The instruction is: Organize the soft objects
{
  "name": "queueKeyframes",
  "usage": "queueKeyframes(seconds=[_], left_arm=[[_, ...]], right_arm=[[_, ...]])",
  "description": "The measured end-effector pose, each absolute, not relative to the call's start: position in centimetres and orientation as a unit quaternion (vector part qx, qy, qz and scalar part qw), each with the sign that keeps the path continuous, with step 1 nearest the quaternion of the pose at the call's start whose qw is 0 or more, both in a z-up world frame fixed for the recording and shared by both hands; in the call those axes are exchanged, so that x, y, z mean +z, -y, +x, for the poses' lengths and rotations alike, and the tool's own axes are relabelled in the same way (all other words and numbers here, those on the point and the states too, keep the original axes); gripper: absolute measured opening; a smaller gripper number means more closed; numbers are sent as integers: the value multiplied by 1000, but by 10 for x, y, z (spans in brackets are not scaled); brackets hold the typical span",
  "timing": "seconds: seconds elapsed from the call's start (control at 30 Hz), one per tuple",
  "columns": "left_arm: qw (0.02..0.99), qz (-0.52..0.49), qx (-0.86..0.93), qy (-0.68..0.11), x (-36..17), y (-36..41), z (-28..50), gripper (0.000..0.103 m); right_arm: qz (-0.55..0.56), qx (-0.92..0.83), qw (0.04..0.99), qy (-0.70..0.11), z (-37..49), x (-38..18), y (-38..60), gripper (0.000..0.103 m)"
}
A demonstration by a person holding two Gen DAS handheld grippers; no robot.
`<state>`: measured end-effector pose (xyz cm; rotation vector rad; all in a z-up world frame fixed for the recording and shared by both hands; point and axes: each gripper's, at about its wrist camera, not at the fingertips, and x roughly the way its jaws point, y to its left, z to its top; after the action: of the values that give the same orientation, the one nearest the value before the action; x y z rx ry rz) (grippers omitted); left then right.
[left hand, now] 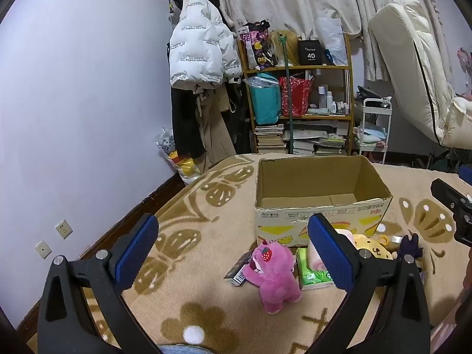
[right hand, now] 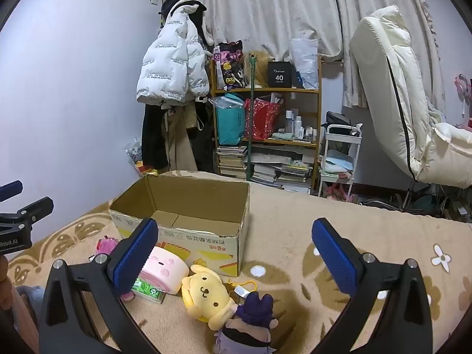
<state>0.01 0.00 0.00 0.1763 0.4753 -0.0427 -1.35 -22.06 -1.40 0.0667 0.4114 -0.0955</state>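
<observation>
Both tongs stand wide and hold nothing: the left gripper (left hand: pixel 233 253) above the pink bear (left hand: pixel 275 274) at lower centre, the right gripper (right hand: pixel 236 261) above the yellow dog (right hand: pixel 206 293) at lower centre. The cardboard box (right hand: pixel 188 203), mid-frame, appears to hold nothing. The toys lie crowded just before it: the purple doll (right hand: pixel 250 321) touches the dog, and the pink roll (right hand: pixel 165 268) rests on the green tissue pack (right hand: pixel 149 290).

Risks, as judged:
- Closing on one toy may drag its neighbour.
- The dog's keyring strap may snag.
- The light box may slide if bumped.
</observation>
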Motion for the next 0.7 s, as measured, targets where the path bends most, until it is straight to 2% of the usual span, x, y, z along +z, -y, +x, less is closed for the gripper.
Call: queueKeyframes(seconds=[0.7], left_arm=[[967, 91, -21, -236, 0, 0, 0, 100]], right_arm=[[37, -46, 977, -204, -13, -16, 221, 103]])
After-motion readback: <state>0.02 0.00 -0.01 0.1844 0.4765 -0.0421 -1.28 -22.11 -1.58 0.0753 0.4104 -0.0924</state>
